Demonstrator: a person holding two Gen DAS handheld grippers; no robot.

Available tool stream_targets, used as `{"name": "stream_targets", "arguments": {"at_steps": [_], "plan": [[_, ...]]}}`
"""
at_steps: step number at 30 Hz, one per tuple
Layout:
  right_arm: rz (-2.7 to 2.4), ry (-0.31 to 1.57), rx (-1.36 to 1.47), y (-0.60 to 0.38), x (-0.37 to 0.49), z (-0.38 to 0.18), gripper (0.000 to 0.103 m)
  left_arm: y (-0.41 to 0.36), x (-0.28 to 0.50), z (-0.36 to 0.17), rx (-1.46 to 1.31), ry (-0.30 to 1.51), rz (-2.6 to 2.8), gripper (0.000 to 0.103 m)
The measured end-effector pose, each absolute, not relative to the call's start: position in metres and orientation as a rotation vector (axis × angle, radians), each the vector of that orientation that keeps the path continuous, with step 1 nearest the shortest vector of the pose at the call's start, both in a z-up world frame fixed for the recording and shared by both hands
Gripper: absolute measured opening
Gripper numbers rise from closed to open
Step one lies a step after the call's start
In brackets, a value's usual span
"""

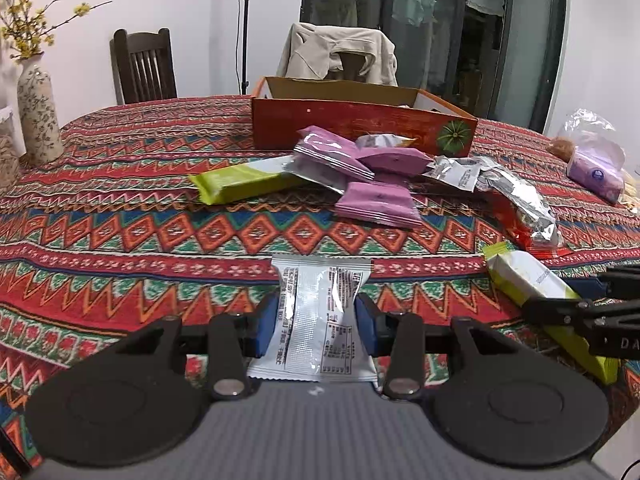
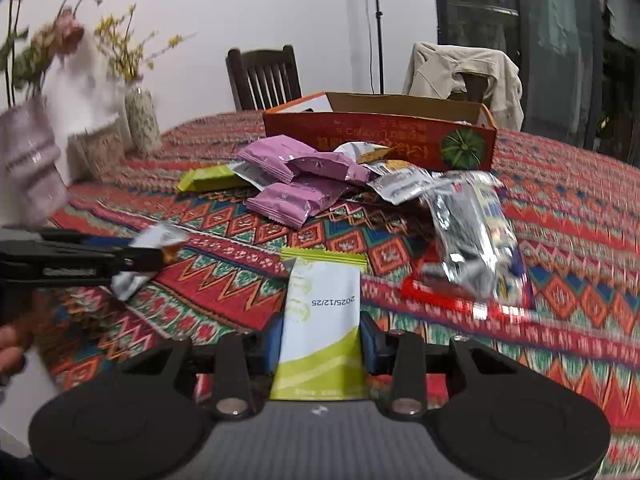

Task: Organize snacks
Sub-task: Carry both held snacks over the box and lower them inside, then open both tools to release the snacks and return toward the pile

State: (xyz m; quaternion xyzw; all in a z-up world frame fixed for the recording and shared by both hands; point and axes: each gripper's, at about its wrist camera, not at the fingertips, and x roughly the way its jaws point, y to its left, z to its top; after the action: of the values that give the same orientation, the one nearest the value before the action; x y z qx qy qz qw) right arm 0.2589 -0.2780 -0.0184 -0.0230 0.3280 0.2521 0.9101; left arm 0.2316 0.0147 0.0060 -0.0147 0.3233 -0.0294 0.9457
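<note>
My left gripper point(image 1: 318, 322) is shut on a white snack packet point(image 1: 316, 280) that stands up between its blue pads, just above the patterned tablecloth. My right gripper point(image 2: 322, 340) is shut on a green and white packet point(image 2: 324, 304) with a printed date; the left wrist view shows this packet point(image 1: 528, 280) at the right edge. Ahead lies a heap of purple packets point(image 1: 376, 200), a green bar point(image 1: 240, 182) and a silver bag point(image 1: 520, 196). Behind the heap stands an open orange box point(image 1: 352, 120). The left gripper point(image 2: 132, 256) shows at the left of the right wrist view.
A flowered vase point(image 1: 38, 112) stands at the table's far left. A clear bag with a purple pack point(image 1: 596, 164) lies at the far right. A dark chair point(image 1: 144, 64) and a chair draped with a beige jacket point(image 1: 340, 52) stand behind the table.
</note>
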Motion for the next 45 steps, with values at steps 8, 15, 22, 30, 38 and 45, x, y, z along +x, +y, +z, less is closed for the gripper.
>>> {"name": "stream_targets", "arguments": {"at_steps": [8,15,22,30,38,45], "plan": [[0.529,0.643,-0.01,-0.289,0.262,-0.014,0.037,0.01,0.244,0.023,-0.041,0.627,-0.093,0.042],[0.612,0.514,0.108,-0.31,0.309,0.043,0.037,0.031,0.315,0.101,-0.105,0.446,-0.2,0.043],[0.552,0.455,0.076,-0.309,0.445,0.114,0.037,0.037,0.48,0.127,-0.082,0.571,-0.171,0.043],[0.321,0.679,-0.059,-0.273,0.616,0.088,0.037,0.037,0.601,0.084,-0.01,0.75,0.015,0.043],[0.203,0.789,-0.18,-0.247,0.649,0.026,0.039,0.032,0.606,0.04,0.093,0.815,0.018,0.048],[0.179,0.791,-0.246,-0.244,0.644,0.017,0.055,0.033,0.592,0.05,0.096,0.799,-0.005,0.055]]}}
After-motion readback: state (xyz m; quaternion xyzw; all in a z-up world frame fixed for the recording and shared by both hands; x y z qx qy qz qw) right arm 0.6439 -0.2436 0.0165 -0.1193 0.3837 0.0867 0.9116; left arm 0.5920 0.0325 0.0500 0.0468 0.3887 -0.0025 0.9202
